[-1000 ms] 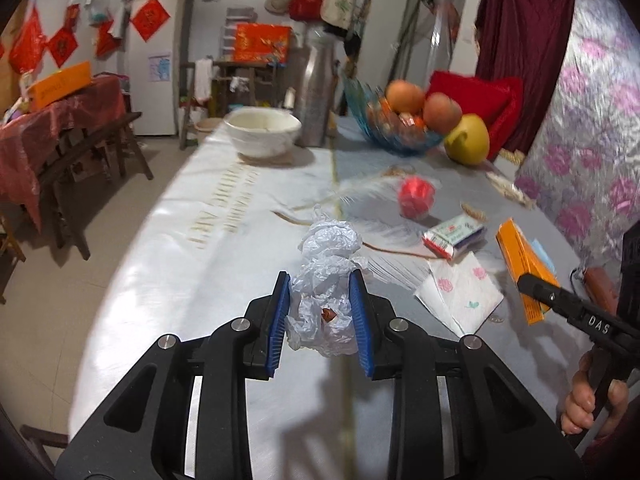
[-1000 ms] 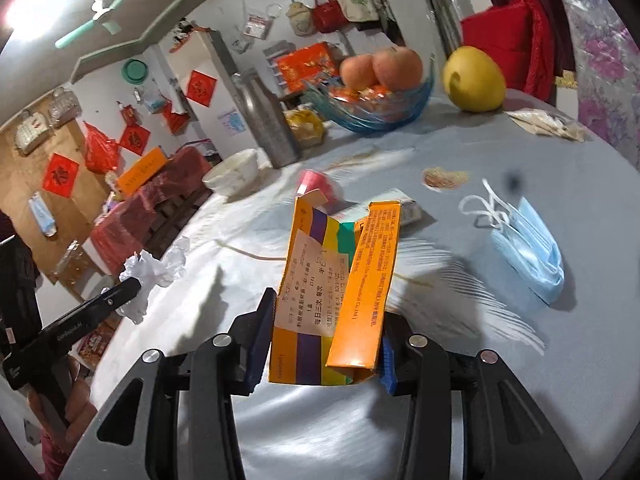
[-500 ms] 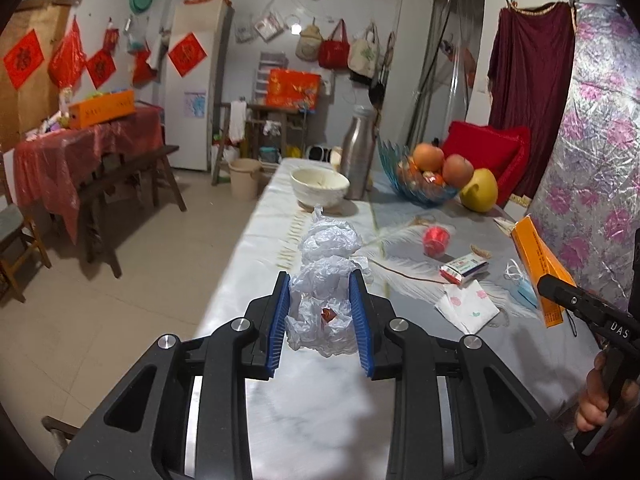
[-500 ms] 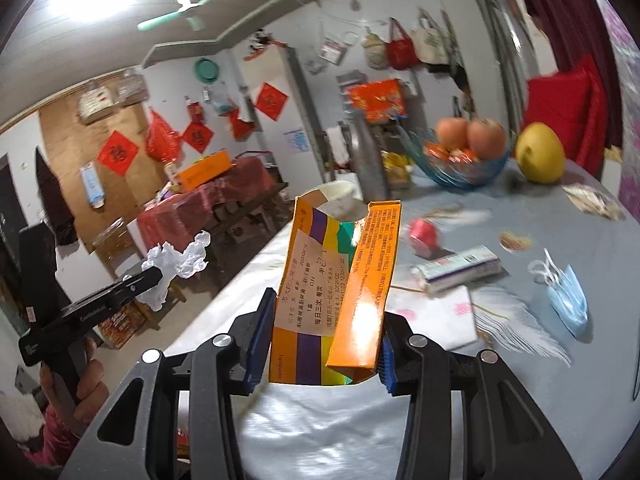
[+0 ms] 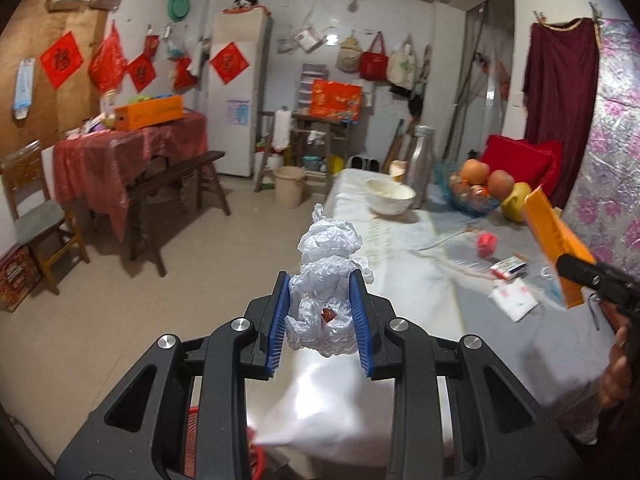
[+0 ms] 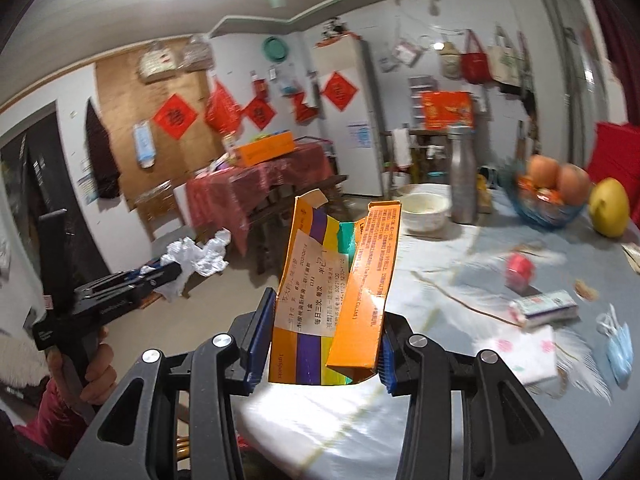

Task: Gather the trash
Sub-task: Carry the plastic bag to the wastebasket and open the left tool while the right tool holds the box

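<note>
- While the left wrist view is looking out past the near end of the table (image 5: pixel 420 312), the left gripper (image 5: pixel 320 312) is clamping a crumpled white plastic bag (image 5: pixel 326 280) between its blue pads, jaws narrowed onto it and the wad sticking up above them.
- At the right edge of that view, the right gripper (image 5: pixel 576 268) is carrying an orange carton (image 5: pixel 554 248) above the table's right side.
- Farther along the cloth, other litter is lying uncollected: a small red-and-white box (image 5: pixel 509 267), a patterned tissue packet (image 5: pixel 514 299) and a red wrapper (image 5: pixel 485 243).
- At the bottom edge, something red and slatted (image 5: pixel 192 440) is showing between the gripper's arms; whether it is a bin I cannot tell.
- Turning to the right wrist view, the right gripper (image 6: pixel 320 348) is squeezing the flattened, torn-open orange carton (image 6: pixel 340 292) upright between its pads, jaws part closed onto it.
- On the left, the left gripper (image 6: pixel 176 270) is holding the white bag (image 6: pixel 196 258) off the table, over the floor.
- On the right, a blue face mask (image 6: pixel 618 344) is lying near the tissue packet (image 6: pixel 520 352) and the small box (image 6: pixel 544 307).
- As a judgement, two pieces are in hand but not yet dropped anywhere, and several more are waiting on the table.
</note>
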A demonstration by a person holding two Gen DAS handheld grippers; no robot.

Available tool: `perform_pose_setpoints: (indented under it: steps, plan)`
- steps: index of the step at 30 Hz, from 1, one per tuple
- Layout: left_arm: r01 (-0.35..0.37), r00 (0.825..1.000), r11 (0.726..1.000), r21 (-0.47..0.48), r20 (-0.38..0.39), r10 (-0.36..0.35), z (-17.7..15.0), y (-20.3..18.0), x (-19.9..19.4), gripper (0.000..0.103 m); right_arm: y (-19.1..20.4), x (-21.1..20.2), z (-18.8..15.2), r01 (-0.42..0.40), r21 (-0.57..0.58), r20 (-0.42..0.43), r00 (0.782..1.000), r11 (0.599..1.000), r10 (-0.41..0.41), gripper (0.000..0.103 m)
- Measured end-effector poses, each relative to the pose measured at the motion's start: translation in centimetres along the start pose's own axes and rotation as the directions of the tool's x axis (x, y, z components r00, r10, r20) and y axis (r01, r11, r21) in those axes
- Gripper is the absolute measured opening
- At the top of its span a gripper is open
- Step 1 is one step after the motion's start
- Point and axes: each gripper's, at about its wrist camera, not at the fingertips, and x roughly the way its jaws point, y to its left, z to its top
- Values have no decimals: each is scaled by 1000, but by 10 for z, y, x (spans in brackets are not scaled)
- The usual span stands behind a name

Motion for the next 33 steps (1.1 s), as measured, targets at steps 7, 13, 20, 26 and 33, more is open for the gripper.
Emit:
perform_pose_setpoints:
  steps: [7, 13, 20, 26, 33]
  plan:
    - [-80, 994, 995, -52, -74, 76, -29, 60, -3, 31, 62, 26, 4, -92, -83, -73, 994, 992, 86, 44]
    - [-110, 983, 991, -82, -159, 96, -53, 100, 7, 31, 103, 52, 1, -147, -132, -152, 980, 980, 126, 44]
    - [-162, 947, 983, -81, -294, 132, -102, 136, 35, 31, 134, 81, -9, -188, -154, -237, 960, 970, 148, 44]
    - [-191, 912, 970, -152, -394, 118, -137, 171, 62, 34, 153, 93, -19, -207, -163, -284, 946, 965, 155, 44]
    - [-199, 918, 966, -166, -375, 125, -137, 178, 47, 87, 164, 107, -24, -237, -164, -323, 930, 958, 175, 44]
